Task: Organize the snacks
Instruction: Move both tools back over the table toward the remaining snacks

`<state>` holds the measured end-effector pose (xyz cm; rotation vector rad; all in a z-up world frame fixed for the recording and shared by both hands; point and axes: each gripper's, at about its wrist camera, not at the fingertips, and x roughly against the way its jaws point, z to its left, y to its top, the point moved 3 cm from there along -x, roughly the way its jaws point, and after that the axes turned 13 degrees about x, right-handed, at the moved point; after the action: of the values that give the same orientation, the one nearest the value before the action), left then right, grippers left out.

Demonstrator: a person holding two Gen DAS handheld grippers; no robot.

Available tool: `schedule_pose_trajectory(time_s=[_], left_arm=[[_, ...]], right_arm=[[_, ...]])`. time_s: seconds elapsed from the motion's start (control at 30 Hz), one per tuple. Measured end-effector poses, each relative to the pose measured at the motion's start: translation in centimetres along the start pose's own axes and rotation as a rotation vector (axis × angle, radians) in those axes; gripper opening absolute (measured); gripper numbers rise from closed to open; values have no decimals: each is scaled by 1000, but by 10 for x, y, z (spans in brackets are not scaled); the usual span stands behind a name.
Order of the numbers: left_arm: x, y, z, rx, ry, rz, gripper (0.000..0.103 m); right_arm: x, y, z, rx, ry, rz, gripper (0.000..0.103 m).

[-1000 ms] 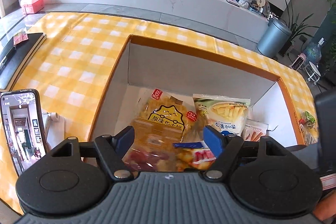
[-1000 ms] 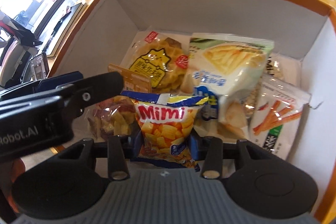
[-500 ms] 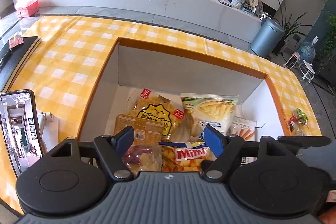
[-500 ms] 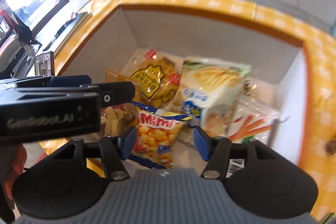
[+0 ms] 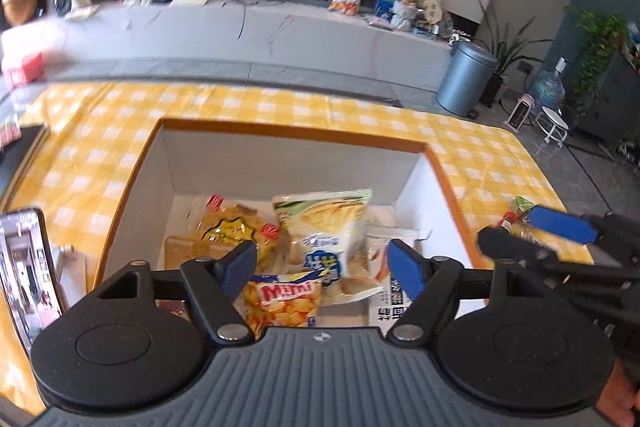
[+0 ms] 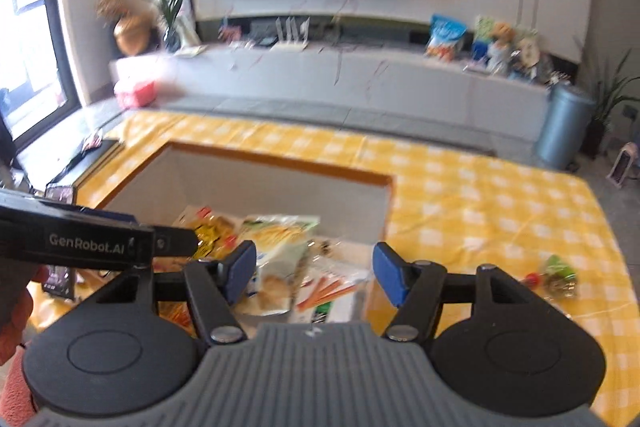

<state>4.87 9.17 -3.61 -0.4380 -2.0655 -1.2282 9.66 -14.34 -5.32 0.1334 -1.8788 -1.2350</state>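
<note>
The right gripper (image 6: 314, 273) hangs above the near edge of the white box (image 6: 280, 187), its jaws opening with nothing between them. The left gripper (image 5: 322, 267), also empty, has its jaws closing above the same edge. Inside the box lie the Mimi bag (image 5: 284, 301) nearest, a pale green chip bag (image 5: 324, 227) beyond it, and a yellow waffle pack (image 5: 228, 227) to that bag's left. One small wrapped snack (image 6: 554, 273) lies outside, to the right of the box on the yellow checked cloth (image 6: 460, 195), its long axis roughly crosswise; the right gripper is probably the nearer one
</note>
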Motion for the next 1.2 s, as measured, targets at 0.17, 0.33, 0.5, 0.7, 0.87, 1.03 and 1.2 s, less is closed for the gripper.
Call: schedule_pose_trajectory(time_s=[0.17,0.33,0.5,0.7,0.87,1.03,1.2], left_arm=[[5,-7,-20,-18,-42,-9,64],[4,-19,-40,-17,-106,-19,49],[-4,-37,-67,-77,-176,9,38],[-22,-61,-105,-211,-206,71,35],[-36,-78,-144,-348,-255,89,40],[-54,-91,-172,-446,-266,127,52],[-69,-100,-188,-550,-239,155,53]], right_arm=[[36,-15,-28,-49,-117,-75,72],[60,-41,-58,-140,-221,-119,72],[67,-81,-84,-230,-343,-60,72],[72,-134,-108,-324,-416,31,72],[68,-165,-124,-376,-433,100,71],[58,-182,-132,-447,-401,147,63],[43,-195,-130,-513,-372,190,58]])
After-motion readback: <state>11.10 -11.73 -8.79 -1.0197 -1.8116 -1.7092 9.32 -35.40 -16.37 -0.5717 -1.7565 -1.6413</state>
